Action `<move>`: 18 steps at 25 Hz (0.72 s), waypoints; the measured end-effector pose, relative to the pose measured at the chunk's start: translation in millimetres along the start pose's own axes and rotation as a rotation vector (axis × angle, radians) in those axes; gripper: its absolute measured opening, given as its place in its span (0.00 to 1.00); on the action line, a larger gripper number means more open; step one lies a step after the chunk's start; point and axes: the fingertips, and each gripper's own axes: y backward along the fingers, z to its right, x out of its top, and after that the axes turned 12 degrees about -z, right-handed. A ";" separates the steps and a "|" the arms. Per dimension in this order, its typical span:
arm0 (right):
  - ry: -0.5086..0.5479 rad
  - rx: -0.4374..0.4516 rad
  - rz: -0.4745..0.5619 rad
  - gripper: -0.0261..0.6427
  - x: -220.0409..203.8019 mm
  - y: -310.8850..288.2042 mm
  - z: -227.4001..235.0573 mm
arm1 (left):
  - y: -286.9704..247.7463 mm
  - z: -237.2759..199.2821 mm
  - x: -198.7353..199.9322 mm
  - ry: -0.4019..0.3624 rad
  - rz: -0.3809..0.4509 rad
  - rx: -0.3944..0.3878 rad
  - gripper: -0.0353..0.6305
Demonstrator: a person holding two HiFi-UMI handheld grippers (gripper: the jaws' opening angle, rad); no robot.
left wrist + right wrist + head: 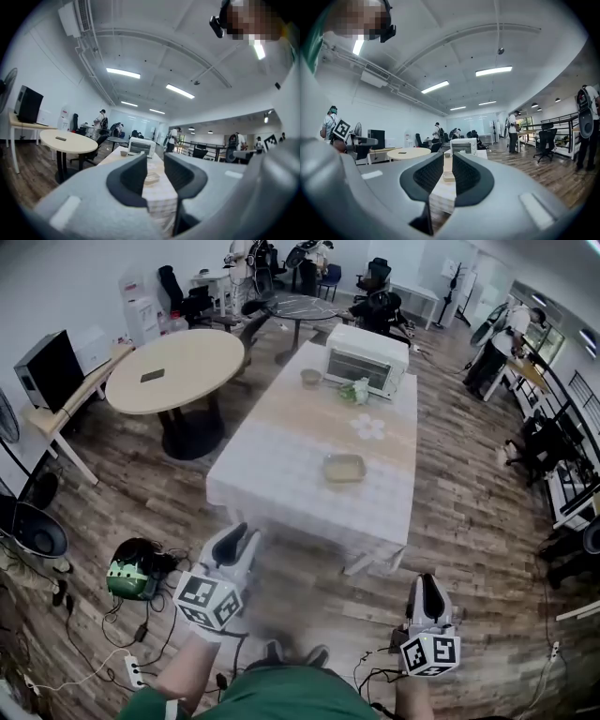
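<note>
**Head view:** The left tool (234, 538) and right tool (428, 589) are held low, short of the near edge of the tabletop (272, 474). Both point to 12 o'clock. The person appears to stand back from the edge, so neither tool touches anything. The shallow dish (344, 468) is the nearest item. It lies near that edge, well apart from both tools. A toaster oven (367, 357) stands at the far end.

**Left gripper view:** The jaws stand a narrow gap apart and hold nothing. The dish shows through the gap at 12 o'clock.

**Right gripper view:** Same condition: a narrow gap, nothing held, dish in line.
</note>
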 end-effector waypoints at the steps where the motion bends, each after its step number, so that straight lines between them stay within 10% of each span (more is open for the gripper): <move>1: -0.011 0.003 0.007 0.13 1.0 1.9 -0.1 | 0.1 2.4 0.9 -0.003 0.001 -0.001 0.22; 18: -0.001 -0.054 0.019 0.20 11.7 -8.8 -9.0 | 10.1 -39.4 23.3 -0.096 0.069 -0.002 0.24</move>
